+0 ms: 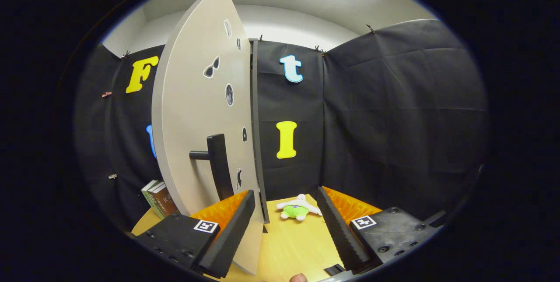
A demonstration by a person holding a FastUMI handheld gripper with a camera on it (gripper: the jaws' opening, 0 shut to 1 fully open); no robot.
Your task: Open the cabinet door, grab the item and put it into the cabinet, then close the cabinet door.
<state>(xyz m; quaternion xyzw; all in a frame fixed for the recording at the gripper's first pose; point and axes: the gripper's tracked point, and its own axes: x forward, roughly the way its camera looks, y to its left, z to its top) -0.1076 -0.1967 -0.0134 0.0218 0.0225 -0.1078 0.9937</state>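
The cabinet door (197, 111) is swung open and seen nearly edge-on, standing just ahead of the left finger, its lower corner reaching down beside that finger's inner face. A dark handle (216, 163) is mounted on its face, above the left finger. The wooden table (293, 242) is spread between and beyond the fingers. Some books (158, 198) are stood beyond the door, left of the left finger. The item to be stored, a small plush toy (297, 209), is laid on the table ahead of the fingers, between their tips and apart from both. The gripper (286, 199) is held wide open, with nothing gripped. A risk is judged here: if the toy is approached straight on, the door's edge may be clipped by the left finger and the door swung. Being soft, the toy may also be pinched by a limb only and dropped.
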